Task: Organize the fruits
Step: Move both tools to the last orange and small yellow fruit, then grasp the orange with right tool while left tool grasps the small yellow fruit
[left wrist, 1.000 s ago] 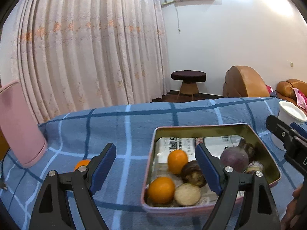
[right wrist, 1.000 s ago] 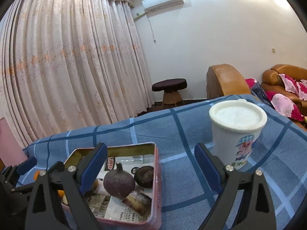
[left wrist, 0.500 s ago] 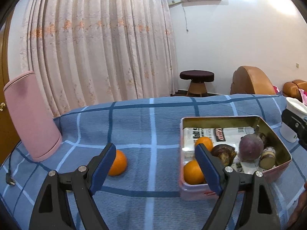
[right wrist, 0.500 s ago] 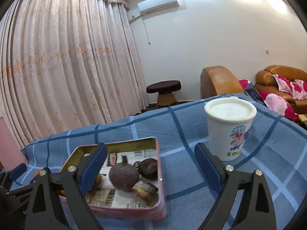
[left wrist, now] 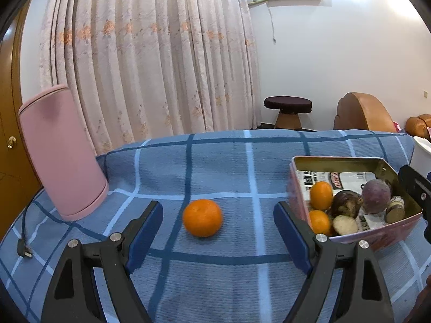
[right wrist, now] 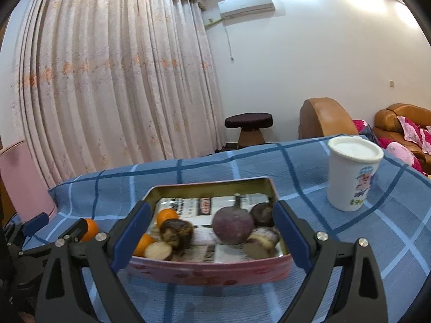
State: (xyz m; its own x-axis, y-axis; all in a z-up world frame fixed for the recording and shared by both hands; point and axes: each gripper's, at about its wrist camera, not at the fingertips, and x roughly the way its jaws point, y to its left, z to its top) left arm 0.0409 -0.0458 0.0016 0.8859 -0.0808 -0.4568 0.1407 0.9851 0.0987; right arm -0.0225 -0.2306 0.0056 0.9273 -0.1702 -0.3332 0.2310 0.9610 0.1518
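Left gripper (left wrist: 218, 231) jaws wide apart, empty, framing a loose orange (left wrist: 202, 217) lying on the blue checked tablecloth (left wrist: 215, 167), bare cloth all round it. Tin tray (left wrist: 336, 160) of fruit sits just right of it, near the table's right edge. Right gripper (right wrist: 210, 231) also spread wide, empty, facing the tray's near wall. White cup (right wrist: 351, 172) stands right of the tray; pink appliance (left wrist: 60, 150) at the left edge.

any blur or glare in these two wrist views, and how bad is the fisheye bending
Left wrist view: the loose orange and tin are slightly smeared; dark vignette in the corners; the tablecloth lines bow. Right wrist view: the fruit in the tin is soft with blur, ceiling lights flare on the wall top right, and the curtain curves strongly.
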